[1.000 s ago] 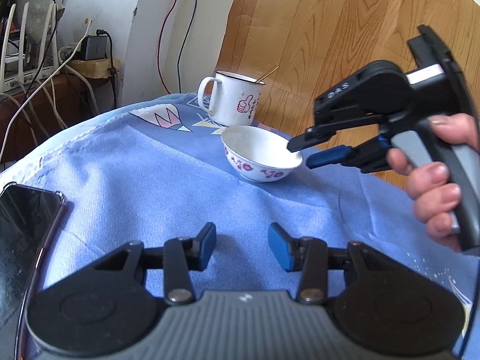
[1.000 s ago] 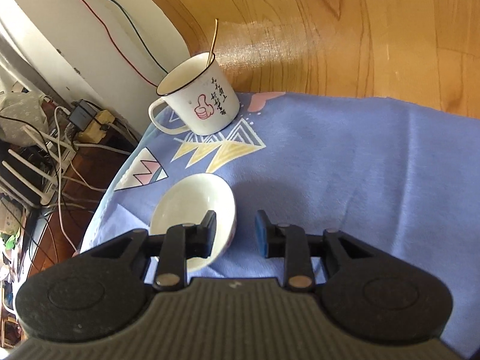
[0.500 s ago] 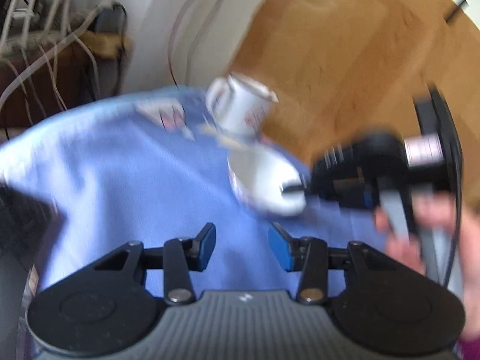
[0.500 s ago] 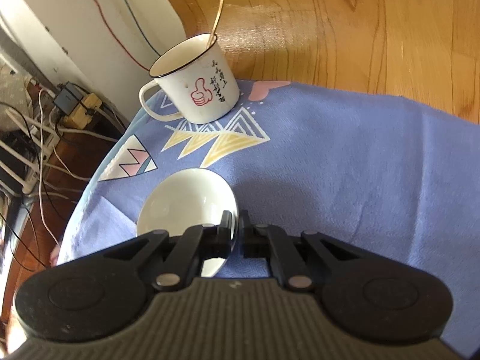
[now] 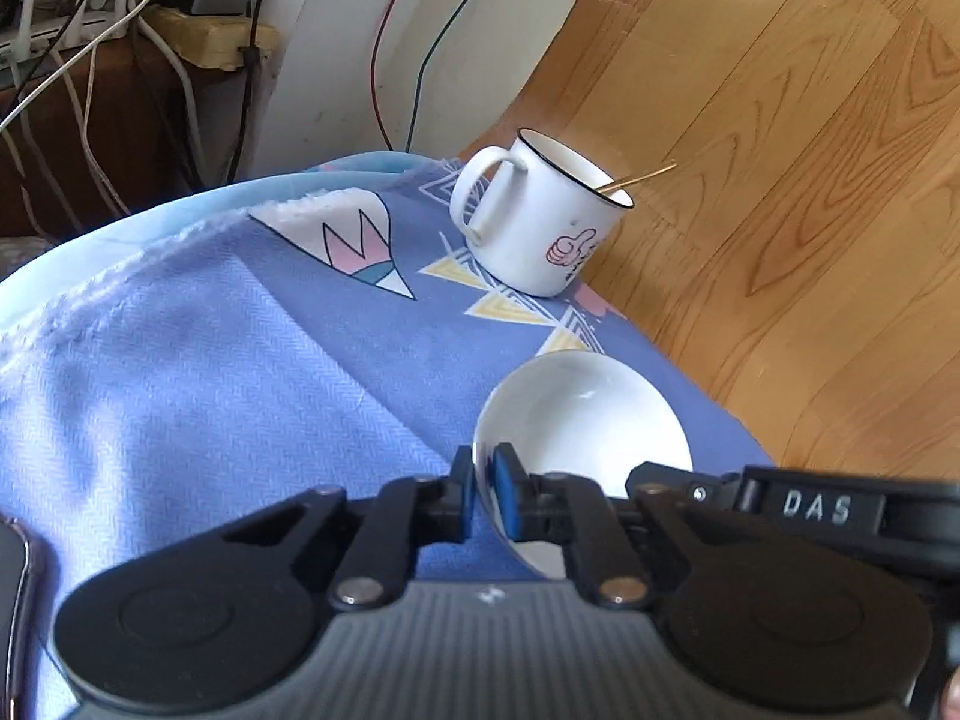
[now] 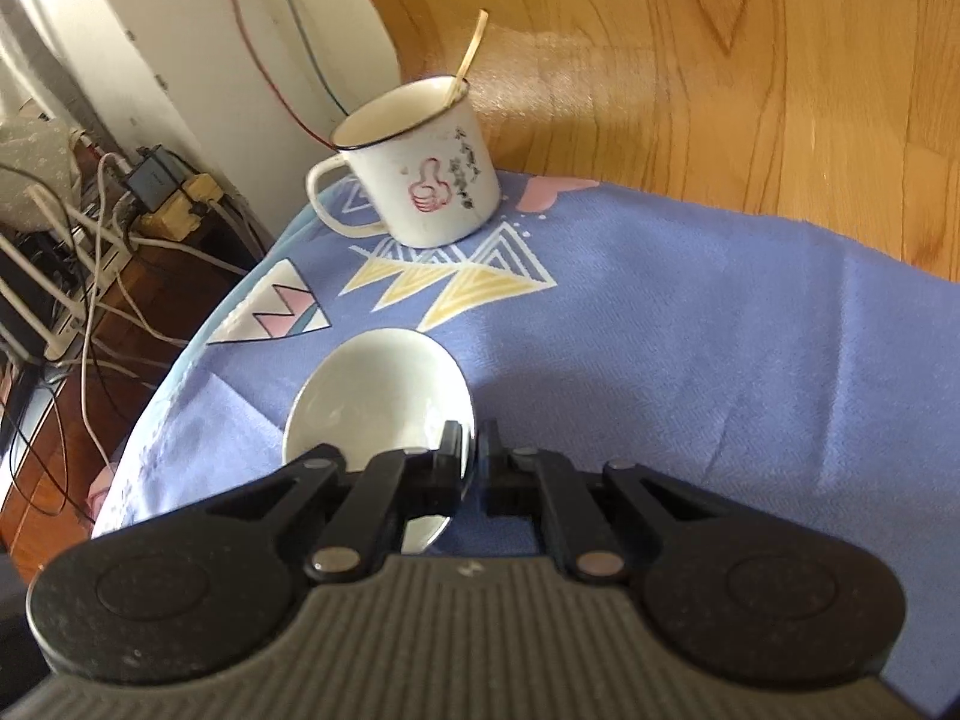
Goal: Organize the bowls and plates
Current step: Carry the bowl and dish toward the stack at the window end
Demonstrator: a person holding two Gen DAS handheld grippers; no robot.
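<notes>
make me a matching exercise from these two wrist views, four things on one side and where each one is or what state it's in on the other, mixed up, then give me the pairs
Things:
1. mug
2. bowl
3. spoon handle
4. left tongs

Places or states:
A. sticks up out of the mug
B. white inside, on the blue cloth, gripped at two places on its rim
C. shut on the bowl's rim
D. stands near the cloth's edge, red thumbs-up on its side

Pairs: 1-D, 2-B, 3-A, 4-C
</notes>
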